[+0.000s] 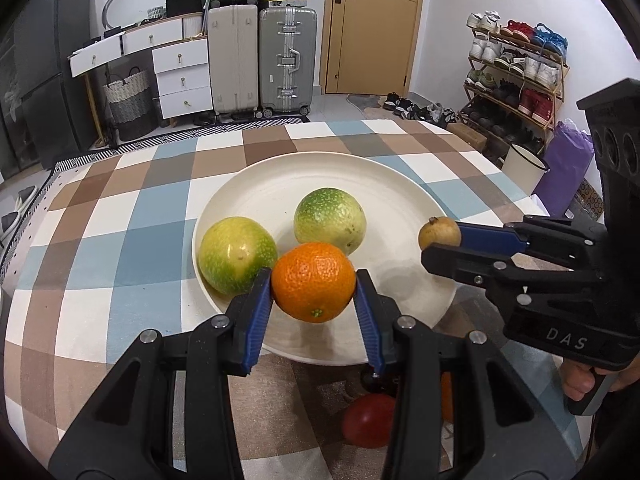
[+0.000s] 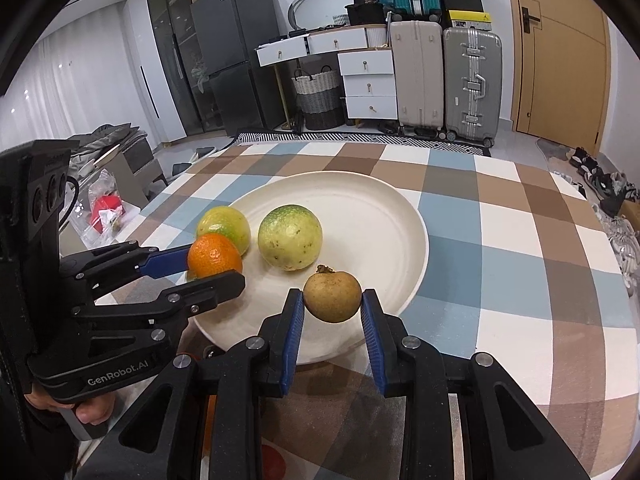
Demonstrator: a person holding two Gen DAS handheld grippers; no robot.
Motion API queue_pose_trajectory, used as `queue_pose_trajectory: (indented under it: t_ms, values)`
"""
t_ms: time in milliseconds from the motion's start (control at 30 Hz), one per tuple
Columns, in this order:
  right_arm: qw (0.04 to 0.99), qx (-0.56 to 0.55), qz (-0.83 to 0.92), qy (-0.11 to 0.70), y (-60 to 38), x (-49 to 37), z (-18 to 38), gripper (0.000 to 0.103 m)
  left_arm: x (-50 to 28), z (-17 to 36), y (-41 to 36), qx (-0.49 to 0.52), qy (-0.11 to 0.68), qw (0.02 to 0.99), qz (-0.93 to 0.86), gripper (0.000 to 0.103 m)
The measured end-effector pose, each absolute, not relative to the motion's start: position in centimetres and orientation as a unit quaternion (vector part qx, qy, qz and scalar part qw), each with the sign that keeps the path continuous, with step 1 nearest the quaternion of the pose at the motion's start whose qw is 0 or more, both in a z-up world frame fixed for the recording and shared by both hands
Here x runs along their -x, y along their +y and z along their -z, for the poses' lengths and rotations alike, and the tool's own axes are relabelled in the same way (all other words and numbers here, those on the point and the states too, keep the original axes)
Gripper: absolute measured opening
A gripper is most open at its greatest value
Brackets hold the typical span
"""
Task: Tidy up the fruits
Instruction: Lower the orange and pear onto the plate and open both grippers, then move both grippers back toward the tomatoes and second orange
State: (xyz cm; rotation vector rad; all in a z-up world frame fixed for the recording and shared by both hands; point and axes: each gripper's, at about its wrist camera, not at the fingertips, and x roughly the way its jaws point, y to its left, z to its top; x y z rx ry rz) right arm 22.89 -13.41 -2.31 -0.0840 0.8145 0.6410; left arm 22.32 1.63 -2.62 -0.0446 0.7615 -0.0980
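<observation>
A cream plate sits on the checked tablecloth and holds two green-yellow round fruits. My left gripper is shut on an orange and holds it over the plate's near edge. My right gripper is shut on a small brown fruit and holds it over the plate's right rim.
A red fruit lies on the table below the left gripper, half hidden, with an orange-coloured object beside it. Suitcases, a drawer unit, a door and a shoe rack stand beyond the table.
</observation>
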Motion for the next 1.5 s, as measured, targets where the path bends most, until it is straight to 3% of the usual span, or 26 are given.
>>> queue_pose_trajectory:
  t_ms: [100, 300, 467, 600, 633, 1500]
  values:
    - [0.869, 0.045, -0.308, 0.385, -13.2, -22.7, 2.2, 0.034, -22.1, 2.5, 1.5, 0.022, 0.369, 0.928, 0.049, 0.038]
    - [0.878, 0.049, -0.304, 0.368, -13.9, -21.8, 1.4, 0.061, -21.1, 1.8, 1.9, 0.030, 0.358, 0.932, 0.050, 0.042]
    - [0.885, 0.034, -0.295, 0.359, -15.4, -21.2, 1.0, 0.088, -19.4, 1.1, 2.9, 0.042, 0.347, 0.936, 0.037, 0.086]
    - [0.886, 0.025, -0.291, 0.359, -16.3, -20.7, 0.6, 0.102, -18.3, 0.8, 3.5, 0.048, 0.344, 0.938, 0.023, 0.093]
    - [0.884, 0.020, -0.293, 0.364, -16.4, -20.7, 0.6, 0.102, -18.0, 0.8, 3.7, 0.051, 0.341, 0.939, 0.018, 0.103]
    - [0.868, 0.039, -0.328, 0.372, -18.4, -15.5, 0.9, 0.102, -12.1, 1.8, 3.8, 0.057, 0.355, 0.933, 0.016, 0.103]
